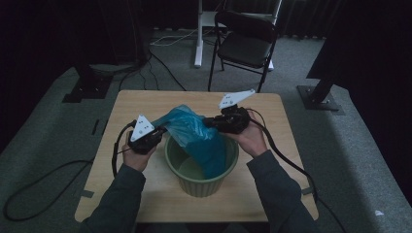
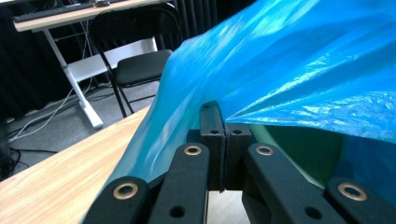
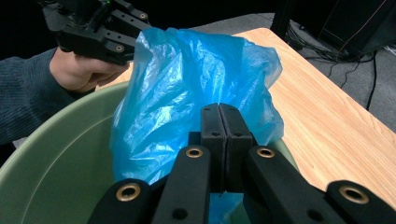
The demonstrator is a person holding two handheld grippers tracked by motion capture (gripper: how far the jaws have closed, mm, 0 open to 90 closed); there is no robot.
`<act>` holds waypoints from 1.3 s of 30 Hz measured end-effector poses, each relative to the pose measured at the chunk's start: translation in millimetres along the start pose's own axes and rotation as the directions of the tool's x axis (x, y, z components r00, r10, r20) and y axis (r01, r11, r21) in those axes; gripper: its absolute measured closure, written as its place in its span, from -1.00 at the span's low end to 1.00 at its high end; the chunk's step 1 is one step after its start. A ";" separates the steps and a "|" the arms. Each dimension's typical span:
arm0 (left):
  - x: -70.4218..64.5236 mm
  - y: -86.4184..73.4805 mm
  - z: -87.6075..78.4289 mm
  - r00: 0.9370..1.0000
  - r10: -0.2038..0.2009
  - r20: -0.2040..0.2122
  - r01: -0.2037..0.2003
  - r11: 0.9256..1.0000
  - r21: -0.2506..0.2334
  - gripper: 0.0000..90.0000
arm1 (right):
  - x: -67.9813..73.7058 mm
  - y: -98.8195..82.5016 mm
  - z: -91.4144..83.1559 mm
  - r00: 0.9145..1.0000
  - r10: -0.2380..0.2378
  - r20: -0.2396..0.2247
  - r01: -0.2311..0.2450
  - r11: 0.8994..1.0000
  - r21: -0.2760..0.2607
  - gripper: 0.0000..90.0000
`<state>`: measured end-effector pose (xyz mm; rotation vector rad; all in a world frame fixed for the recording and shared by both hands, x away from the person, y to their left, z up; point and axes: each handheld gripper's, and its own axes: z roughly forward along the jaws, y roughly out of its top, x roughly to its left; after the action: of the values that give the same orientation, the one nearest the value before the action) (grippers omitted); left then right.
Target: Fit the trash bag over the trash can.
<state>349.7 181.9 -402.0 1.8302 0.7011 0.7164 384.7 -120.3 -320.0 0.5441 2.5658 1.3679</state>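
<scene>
dark grey sleeves (image 1: 118, 194), black fingers (image 3: 211, 126) (brass-ringed screws), trailing black cables (image 1: 286, 158)

Blue bag (image 1: 197, 133) drapes over the green bin's (image 1: 180, 166) mouth — bare tabletop (image 1: 145, 104) beyond.

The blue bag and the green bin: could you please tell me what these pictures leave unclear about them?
- High view: the bin floor is partly covered by the blue bag.
- Left gripper view: bag hides most of the bin.
- Right gripper view: the jaws of the right gripper hide the pinched film.
</scene>
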 end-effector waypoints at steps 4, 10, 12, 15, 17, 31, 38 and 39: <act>0.2 -8.9 -4.2 1.000 0.003 -0.002 -0.003 1.000 0.023 0.98 | 3.0 -6.3 -6.5 1.000 -0.011 -0.002 0.011 1.000 -0.003 1.00; 5.5 -19.6 -9.1 1.000 -0.012 -0.019 0.013 0.999 0.050 0.95 | 10.3 -18.1 -12.1 1.000 -0.027 -0.016 0.027 1.000 0.005 1.00; 7.0 -20.9 -10.9 0.999 -0.020 -0.031 0.022 0.999 0.048 0.86 | 12.9 -22.3 -10.9 0.999 -0.033 -0.014 0.033 0.999 0.018 1.00; 8.0 -20.7 -12.4 0.999 -0.024 -0.037 0.025 0.999 0.042 0.73 | 13.3 -23.7 -10.5 0.999 -0.036 -0.013 0.036 0.999 0.021 1.00; 10.2 -18.3 -16.9 0.997 -0.033 -0.066 0.034 0.999 0.026 0.58 | 12.5 -24.7 -11.3 1.000 -0.028 -0.013 0.028 1.000 0.011 1.00; 22.4 -24.0 -25.8 0.994 -0.065 -0.092 0.068 0.997 0.035 0.43 | 2.7 -26.0 -19.0 0.999 0.000 0.038 0.001 1.000 -0.025 1.00; 27.7 -24.6 -29.1 0.991 -0.084 -0.108 0.089 0.996 0.034 0.43 | 0.8 -30.8 -21.3 0.999 0.010 0.036 -0.009 1.000 -0.027 1.00; 27.7 -24.6 -29.1 0.991 -0.084 -0.108 0.089 0.996 0.034 0.43 | 0.8 -30.8 -21.3 0.999 0.010 0.036 -0.009 1.000 -0.027 1.00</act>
<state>342.8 227.5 -411.4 1.7947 0.8638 0.7516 369.9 -151.9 -333.6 0.5719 2.5155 1.3807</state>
